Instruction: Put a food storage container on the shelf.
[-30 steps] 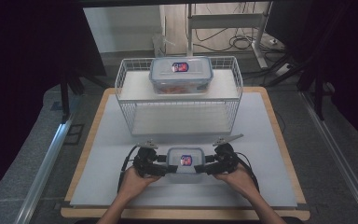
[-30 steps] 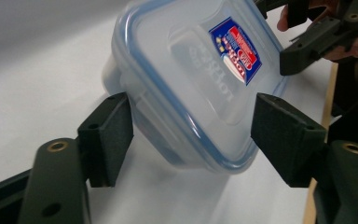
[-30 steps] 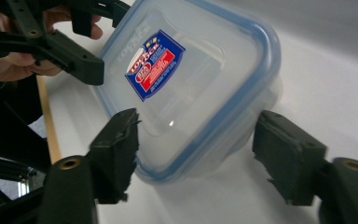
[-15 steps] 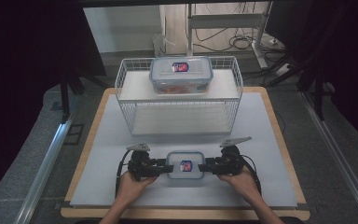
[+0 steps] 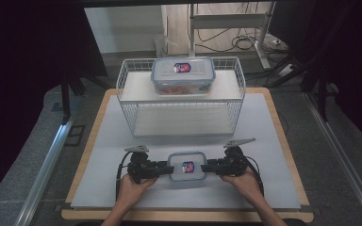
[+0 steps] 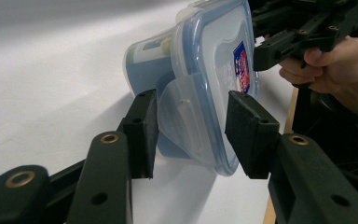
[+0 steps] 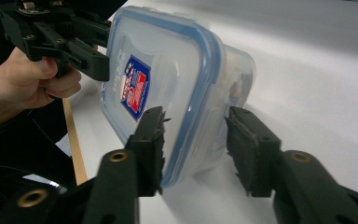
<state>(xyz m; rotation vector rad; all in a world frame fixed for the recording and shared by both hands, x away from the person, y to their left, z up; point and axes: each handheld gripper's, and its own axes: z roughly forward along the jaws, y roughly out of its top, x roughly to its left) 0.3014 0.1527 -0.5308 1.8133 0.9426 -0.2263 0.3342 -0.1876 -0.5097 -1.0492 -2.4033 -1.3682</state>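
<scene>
1. Small container (image 5: pixel 187 166): clear plastic box with a blue-rimmed lid and a red-and-blue label on top. It sits on the near part of the white table top (image 5: pixel 273 136), between the 2 grippers and well in front of the wire basket.
2. Left gripper (image 5: pixel 166 167): held in the person's left hand (image 5: pixel 131 187), reaching in level at the container's left end. In the left gripper view its 2 black jaws straddle the end latch flap (image 6: pixel 186 116); 1 pad lies against the box side, the other stands just beside the lid rim. The jaws have just been closing, with the container end between them. Whether both pads press, I cannot tell.
3. Right gripper (image 5: pixel 207 166): held in the right hand (image 5: pixel 245 181), at the container's right end. In the right gripper view 1 pad touches the lid edge; a narrow gap shows at the other. Its jaws have also just been closing around that end.
4. Wire basket (image 5: pixel 127 89): white, standing at the far side of the table.
5. Large container (image 5: pixel 183 75): same blue-rimmed type, resting on the basket's upper shelf.
</scene>
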